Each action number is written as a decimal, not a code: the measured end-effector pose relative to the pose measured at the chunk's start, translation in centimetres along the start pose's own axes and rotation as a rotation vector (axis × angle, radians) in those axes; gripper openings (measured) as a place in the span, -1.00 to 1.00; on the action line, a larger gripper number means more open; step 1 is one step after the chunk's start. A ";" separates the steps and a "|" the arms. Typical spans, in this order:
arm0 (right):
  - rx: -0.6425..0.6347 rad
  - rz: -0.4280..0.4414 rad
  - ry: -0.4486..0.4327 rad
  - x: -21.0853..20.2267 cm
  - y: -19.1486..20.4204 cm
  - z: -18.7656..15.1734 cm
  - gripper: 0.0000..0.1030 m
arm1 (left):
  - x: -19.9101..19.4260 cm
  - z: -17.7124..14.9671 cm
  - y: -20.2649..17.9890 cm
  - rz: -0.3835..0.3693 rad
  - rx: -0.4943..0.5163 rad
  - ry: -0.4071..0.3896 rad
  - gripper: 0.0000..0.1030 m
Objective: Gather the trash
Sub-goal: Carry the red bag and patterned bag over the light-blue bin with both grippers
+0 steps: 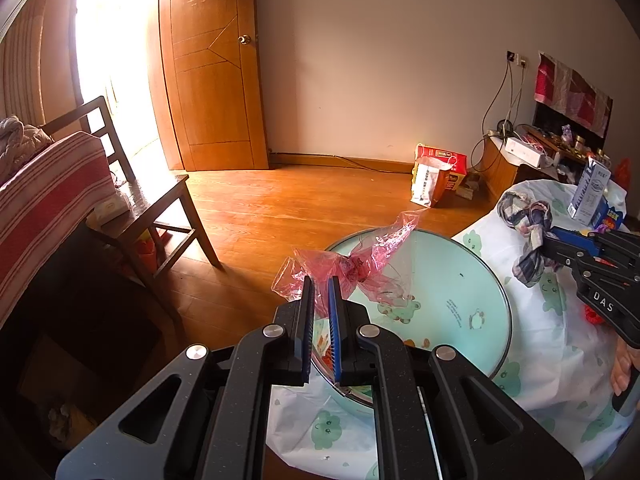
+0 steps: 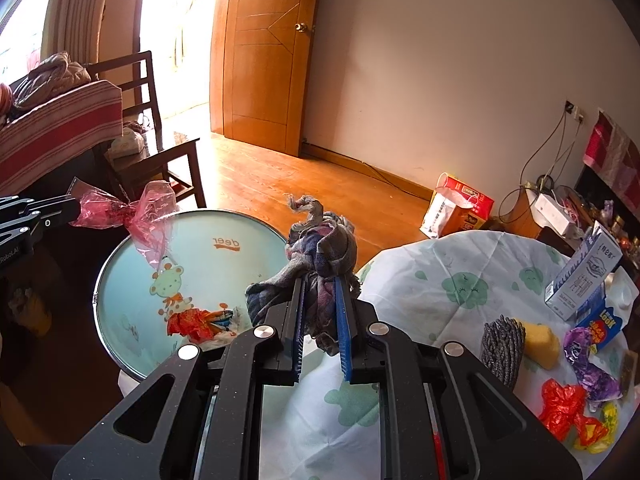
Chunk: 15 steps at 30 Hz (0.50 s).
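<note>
My left gripper (image 1: pixel 320 284) is shut on a crumpled pink plastic bag (image 1: pixel 360 264) and holds it above a round pale-green basin (image 1: pixel 452 300) with cartoon prints. The bag (image 2: pixel 132 212) also shows in the right wrist view, hanging over the basin (image 2: pixel 132 288), which has a red wrapper (image 2: pixel 192 324) in it. My right gripper (image 2: pixel 320 284) is shut on a grey and purple plaid rag (image 2: pixel 320 252), held up between basin and table. The rag (image 1: pixel 528 220) and right gripper (image 1: pixel 560 246) show at the right of the left wrist view.
A table under a white cloud-print cloth (image 2: pixel 448 280) carries a milk carton (image 2: pixel 584 276), a yellow sponge (image 2: pixel 540 344), a grey scourer (image 2: pixel 502 348), purple (image 2: pixel 588 364), red (image 2: pixel 564 404) and yellow wrappers. A wooden chair (image 1: pixel 152 200) and sofa (image 1: pixel 44 200) stand left. Boxes (image 1: pixel 440 176) sit by the wall.
</note>
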State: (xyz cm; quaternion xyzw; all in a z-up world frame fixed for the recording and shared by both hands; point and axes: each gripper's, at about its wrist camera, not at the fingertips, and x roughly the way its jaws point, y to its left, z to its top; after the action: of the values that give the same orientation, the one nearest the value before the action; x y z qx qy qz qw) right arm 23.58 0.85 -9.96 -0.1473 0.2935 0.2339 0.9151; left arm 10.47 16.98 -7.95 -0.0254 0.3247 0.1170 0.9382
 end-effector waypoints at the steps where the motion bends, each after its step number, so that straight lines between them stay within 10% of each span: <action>1: -0.002 0.001 0.000 0.0 0.1 0.0 -0.71 | 0.0 0.0 0.0 0.001 0.000 0.000 -0.87; 15: -0.028 0.012 0.008 0.7 1.3 0.5 -0.71 | 0.3 0.1 0.2 0.005 -0.001 0.007 -0.87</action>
State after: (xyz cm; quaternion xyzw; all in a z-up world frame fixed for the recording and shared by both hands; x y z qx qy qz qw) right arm 23.61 2.38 -10.15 -0.1592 0.2946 0.2429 0.9104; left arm 10.71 17.20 -8.05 -0.0255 0.3281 0.1196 0.9367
